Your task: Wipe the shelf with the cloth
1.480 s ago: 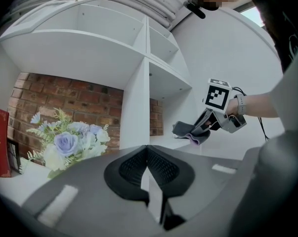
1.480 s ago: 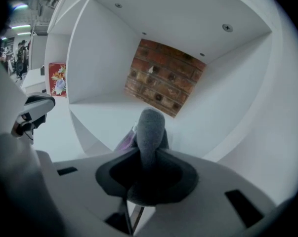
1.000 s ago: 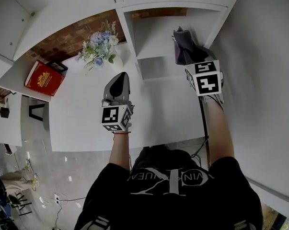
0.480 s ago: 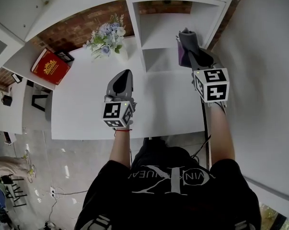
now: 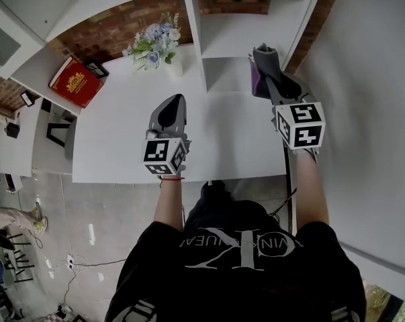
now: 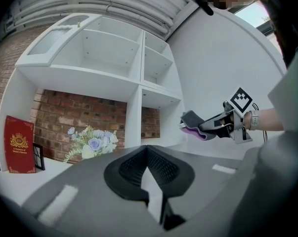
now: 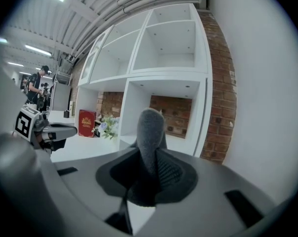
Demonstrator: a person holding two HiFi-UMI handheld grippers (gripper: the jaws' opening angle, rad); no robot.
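My right gripper (image 5: 270,79) is shut on a grey cloth with a purple underside (image 5: 261,66). It holds the cloth in the air just in front of the lowest compartment at the right of the white shelf unit (image 5: 237,40). In the right gripper view the cloth (image 7: 151,130) stands up between the jaws of that gripper (image 7: 148,169), before the open compartments (image 7: 163,102). My left gripper (image 5: 172,104) hovers over the white table (image 5: 115,139) with its jaws together and nothing in them. The left gripper view shows the left gripper (image 6: 147,153) and, beyond it, the cloth (image 6: 193,124).
A vase of pale flowers (image 5: 155,42) stands on the table left of the shelf, with a red book (image 5: 73,84) and a small dark frame (image 5: 97,68) further left. A white wall (image 5: 363,79) runs along the right. A person (image 7: 39,81) stands far off.
The head view has shifted, so the shelf sits higher in the picture. The right gripper and cloth have drawn slightly back from the compartment. The left gripper has hardly moved.
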